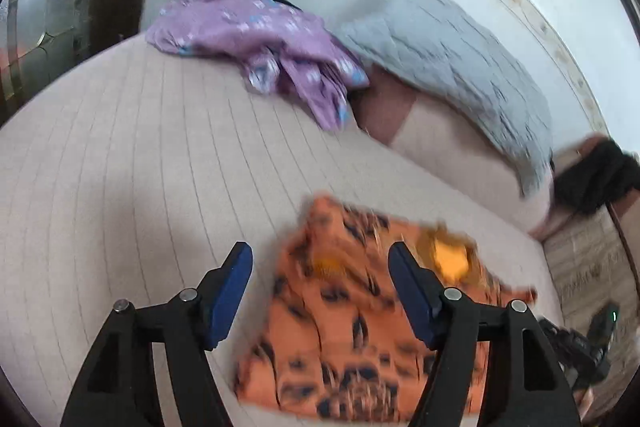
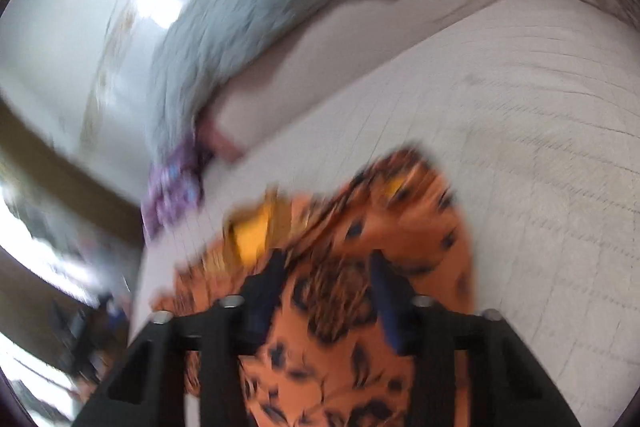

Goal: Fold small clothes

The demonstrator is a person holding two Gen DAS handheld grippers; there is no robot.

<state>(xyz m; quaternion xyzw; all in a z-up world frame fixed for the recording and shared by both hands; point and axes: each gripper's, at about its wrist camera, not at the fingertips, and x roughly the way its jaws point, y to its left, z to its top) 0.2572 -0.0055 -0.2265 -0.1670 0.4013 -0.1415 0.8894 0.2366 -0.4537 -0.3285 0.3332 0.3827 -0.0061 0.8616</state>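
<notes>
Both grippers hover spread over the orange leopard-print garment (image 1: 360, 311) on the beige sofa seat (image 1: 140, 155).

My left gripper (image 1: 320, 291) and right gripper (image 2: 326, 287) hold nothing; I judge I'm lining up a fold, the purple clothes (image 1: 260, 39) well apart.

Left gripper (image 1: 320, 267): jaws spread wide, blue pads (image 1: 228, 295) facing each other, fingers pointing toward 12 o'clock, nothing between them.
Right gripper (image 2: 328, 271): jaws parted, fingers pointing toward 12 o'clock, blurred; contact at the tips cannot be told.
</notes>
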